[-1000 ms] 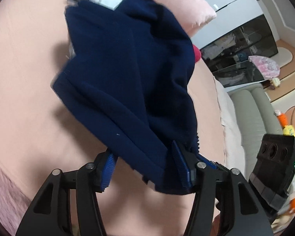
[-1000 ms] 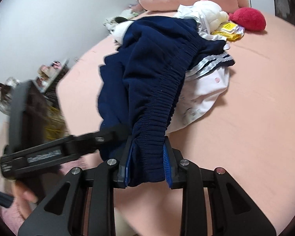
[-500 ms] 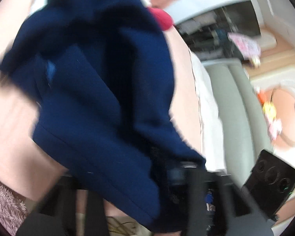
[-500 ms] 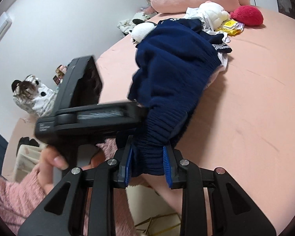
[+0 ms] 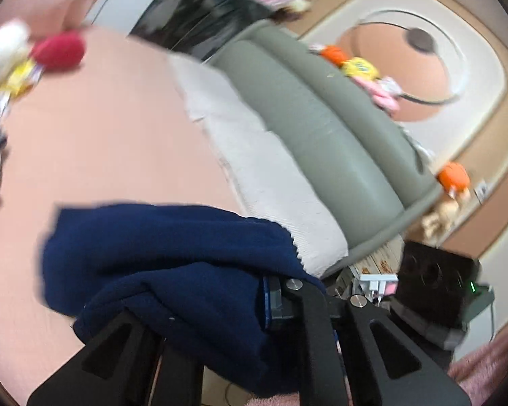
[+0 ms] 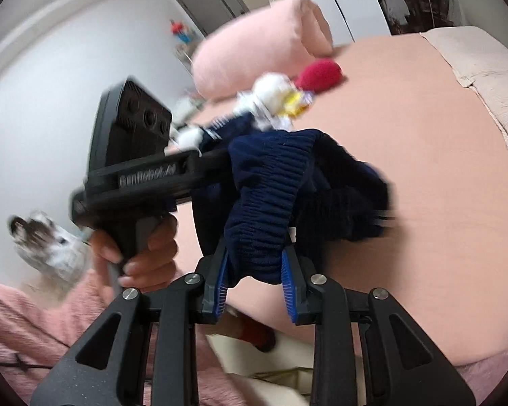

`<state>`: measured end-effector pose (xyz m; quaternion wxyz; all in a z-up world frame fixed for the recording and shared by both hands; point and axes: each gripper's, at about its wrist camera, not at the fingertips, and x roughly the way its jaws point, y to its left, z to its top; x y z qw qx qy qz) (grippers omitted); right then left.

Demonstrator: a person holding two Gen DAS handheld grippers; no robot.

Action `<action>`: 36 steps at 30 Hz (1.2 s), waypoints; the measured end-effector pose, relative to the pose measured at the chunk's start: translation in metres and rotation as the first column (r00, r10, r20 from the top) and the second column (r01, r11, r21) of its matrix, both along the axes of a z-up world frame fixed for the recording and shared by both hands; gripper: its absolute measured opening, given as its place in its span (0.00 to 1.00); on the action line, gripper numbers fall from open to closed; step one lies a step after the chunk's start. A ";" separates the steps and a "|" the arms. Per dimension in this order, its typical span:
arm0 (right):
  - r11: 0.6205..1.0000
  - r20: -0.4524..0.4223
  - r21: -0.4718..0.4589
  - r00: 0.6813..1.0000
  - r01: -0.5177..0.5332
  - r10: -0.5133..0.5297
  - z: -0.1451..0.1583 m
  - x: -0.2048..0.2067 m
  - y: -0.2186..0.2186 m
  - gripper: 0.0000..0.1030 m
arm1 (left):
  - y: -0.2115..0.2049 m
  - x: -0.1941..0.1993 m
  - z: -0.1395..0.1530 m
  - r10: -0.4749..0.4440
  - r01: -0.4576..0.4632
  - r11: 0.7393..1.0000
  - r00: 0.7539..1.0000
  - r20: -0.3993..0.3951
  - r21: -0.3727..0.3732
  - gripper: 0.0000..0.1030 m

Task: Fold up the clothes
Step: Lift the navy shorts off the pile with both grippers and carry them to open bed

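Observation:
A navy blue garment with a ribbed elastic waistband (image 6: pixel 271 182) hangs bunched between both grippers, above the pink bed (image 6: pixel 406 169). My right gripper (image 6: pixel 254 280) is shut on the waistband. My left gripper (image 5: pixel 213 301) is shut on another part of the navy garment (image 5: pixel 172 257), which drapes over its left finger and hides it. The left gripper also shows in the right wrist view (image 6: pixel 142 176), held in a hand, its tip buried in the cloth.
A pile of clothes with a white plush toy (image 6: pixel 271 94), a yellow packet and a red cushion (image 6: pixel 318 74) lies near a big pink pillow (image 6: pixel 254 54). A grey-green sofa (image 5: pixel 321 125) stands beside the bed. A plush dog (image 6: pixel 47 243) sits by the wall.
Both grippers have pulled the navy garment off the clothes pile toward the near edge of the bed. The left wrist view has swung right, toward the sofa.

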<state>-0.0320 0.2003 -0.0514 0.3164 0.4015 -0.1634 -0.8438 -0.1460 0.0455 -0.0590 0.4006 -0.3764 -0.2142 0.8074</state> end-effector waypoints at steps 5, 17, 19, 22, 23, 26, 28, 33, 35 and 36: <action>0.994 0.011 0.067 0.996 0.087 -0.088 -0.021 -0.007 0.021 0.35 | -0.008 -0.006 -0.044 0.171 -0.138 0.971 0.972 0.162 -0.198 0.10; 0.870 0.151 0.460 0.950 0.176 -0.272 -0.122 -0.084 0.020 0.37 | -0.060 0.039 -0.086 0.465 -0.341 0.823 0.863 0.196 -0.454 0.47; 0.882 0.126 0.431 0.954 0.194 -0.271 -0.114 -0.095 0.019 0.49 | -0.076 0.053 -0.083 0.470 -0.355 0.821 0.865 0.176 -0.446 0.49; 0.880 0.089 0.431 0.961 0.199 -0.261 -0.108 -0.112 0.007 0.62 | -0.101 0.060 -0.094 0.489 -0.379 0.834 0.844 0.220 -0.400 0.49; 0.875 0.092 0.449 0.965 0.181 -0.247 -0.112 -0.120 -0.002 0.62 | -0.110 0.062 -0.098 0.494 -0.387 0.838 0.837 0.234 -0.384 0.50; 0.877 0.144 0.470 0.972 0.097 -0.185 -0.126 -0.124 -0.012 0.61 | -0.140 0.075 -0.106 0.490 -0.433 0.870 0.812 0.316 -0.235 0.50; 0.873 0.171 0.487 0.975 0.040 -0.140 -0.138 -0.121 -0.017 0.55 | -0.168 0.091 -0.108 0.514 -0.517 0.849 0.766 0.385 -0.105 0.50; 0.834 0.139 0.547 0.975 0.072 -0.176 -0.146 -0.095 -0.010 0.52 | -0.167 0.123 -0.064 0.540 -0.477 0.821 0.828 0.154 -0.315 0.47; 0.843 0.141 0.527 0.968 0.104 -0.207 -0.145 -0.091 -0.005 0.52 | -0.144 0.135 -0.056 0.463 -0.400 0.836 0.882 0.092 -0.376 0.50; 0.846 0.139 0.520 0.965 0.119 -0.221 -0.144 -0.089 -0.002 0.52 | -0.131 0.143 -0.054 0.431 -0.371 0.830 0.900 0.057 -0.417 0.51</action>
